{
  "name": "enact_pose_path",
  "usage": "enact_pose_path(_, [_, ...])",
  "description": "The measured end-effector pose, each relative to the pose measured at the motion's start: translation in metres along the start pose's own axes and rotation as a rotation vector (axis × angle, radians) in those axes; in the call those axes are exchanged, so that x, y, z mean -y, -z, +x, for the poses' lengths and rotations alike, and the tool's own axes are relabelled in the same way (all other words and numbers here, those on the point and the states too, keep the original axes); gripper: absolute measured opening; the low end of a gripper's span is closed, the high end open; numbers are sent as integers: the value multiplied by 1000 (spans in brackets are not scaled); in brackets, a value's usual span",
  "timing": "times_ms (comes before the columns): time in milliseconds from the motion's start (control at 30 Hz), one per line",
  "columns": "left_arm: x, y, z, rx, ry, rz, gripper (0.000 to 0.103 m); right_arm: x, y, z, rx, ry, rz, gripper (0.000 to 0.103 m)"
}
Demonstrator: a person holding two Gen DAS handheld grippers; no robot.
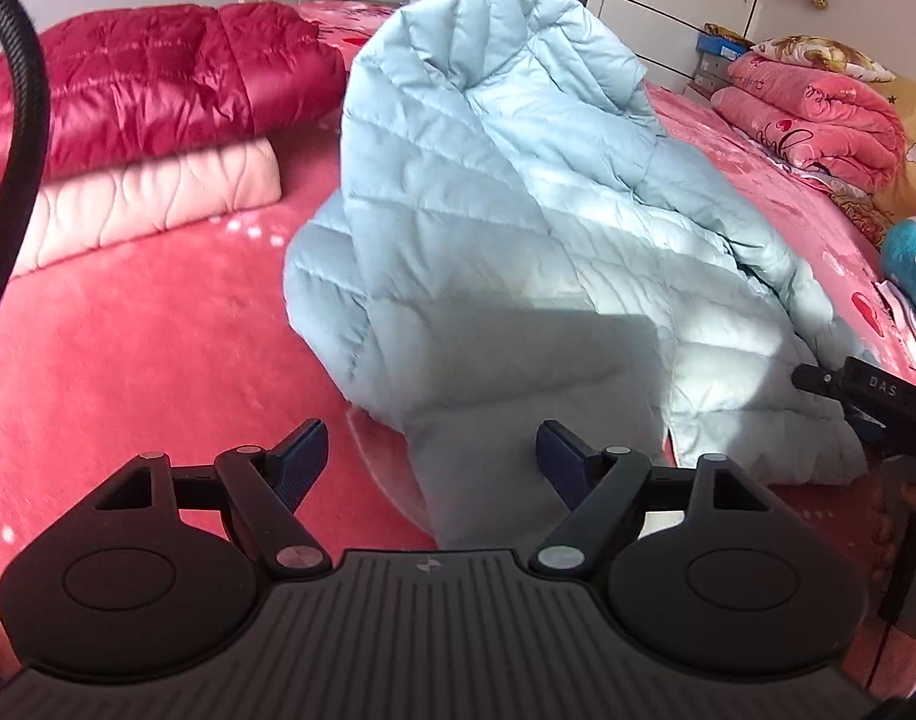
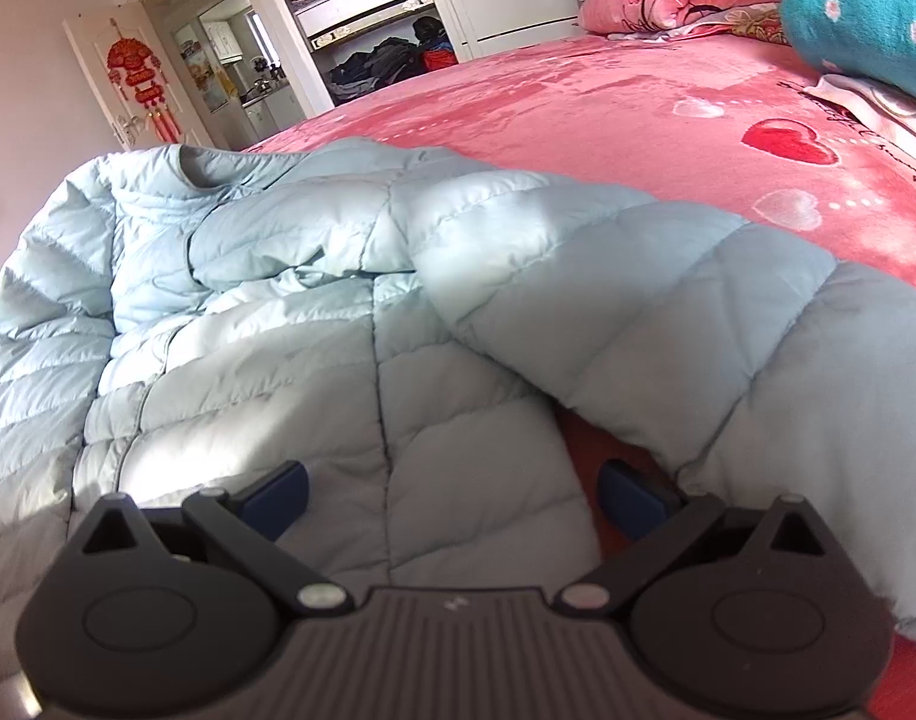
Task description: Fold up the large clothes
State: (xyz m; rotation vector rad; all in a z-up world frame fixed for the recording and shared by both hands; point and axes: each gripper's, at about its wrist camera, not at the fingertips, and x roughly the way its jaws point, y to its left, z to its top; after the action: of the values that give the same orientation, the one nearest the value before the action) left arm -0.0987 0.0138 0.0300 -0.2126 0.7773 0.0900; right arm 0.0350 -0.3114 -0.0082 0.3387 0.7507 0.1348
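A light blue quilted down jacket (image 1: 506, 228) lies spread on the pink bed (image 1: 146, 348), hood end far, hem near. My left gripper (image 1: 431, 456) is open, its fingers either side of the jacket's near left corner, holding nothing. My right gripper (image 2: 452, 495) is open over the jacket's hem (image 2: 458, 480); a sleeve (image 2: 668, 324) lies folded across to its right. The right gripper also shows in the left wrist view (image 1: 866, 402) at the jacket's right edge.
A folded crimson down jacket (image 1: 140, 84) rests on a folded pale pink one (image 1: 140, 204) at far left. Rolled pink blankets (image 1: 818, 114) and a teal towel (image 2: 866, 24) lie at the right. A black cable (image 1: 20, 138) hangs on the left. Wardrobes stand behind.
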Motion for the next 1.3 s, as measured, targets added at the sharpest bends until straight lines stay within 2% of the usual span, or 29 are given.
enact_pose_path(67, [8, 4, 6, -18, 7, 7, 79, -4, 1, 1, -5, -5, -11, 102])
enact_pose_path(133, [14, 5, 9, -25, 17, 11, 51, -7, 2, 1, -9, -5, -26, 102])
enact_pose_path(167, [19, 3, 11, -26, 18, 15, 43, -8, 2, 1, -8, -4, -32, 102])
enact_pose_path(233, [26, -4, 11, -19, 7, 34, 20, -8, 3, 1, -8, -5, -31, 102])
enact_pose_path(333, [26, -21, -1, 30, 5, 65, 7, -6, 3, 0, -5, -11, -20, 102])
enact_pose_path(467, [22, -64, -27, 162, -14, 81, 5, -7, 5, -1, -1, -12, -10, 102])
enact_pose_path(633, [13, -144, -33, 346, -83, 104, 5, -9, 5, 1, 0, -9, -15, 102])
enact_pose_path(800, [-10, -221, -4, 453, -260, 54, 5, -9, 4, 2, 0, -9, -19, 103])
enact_pose_path(900, [-28, -250, 18, 470, -384, 43, 6, -7, 4, 3, 0, -12, -18, 103])
enact_pose_path(1000, [-49, -262, 35, 460, -475, 17, 8, -8, 4, 3, 0, -14, -17, 103])
enact_pose_path(1033, [-58, -262, 38, 452, -494, 5, 13, -8, 4, 4, 0, -14, -18, 103])
enact_pose_path(1167, [-85, -252, 37, 430, -530, -50, 24, -8, 4, 4, 0, -14, -20, 103])
enact_pose_path(1267, [-99, -240, 23, 436, -526, -83, 40, -7, 4, 4, 0, -17, -13, 103])
enact_pose_path(1300, [-105, -235, 16, 445, -526, -93, 50, -7, 3, 4, 0, -19, -11, 103])
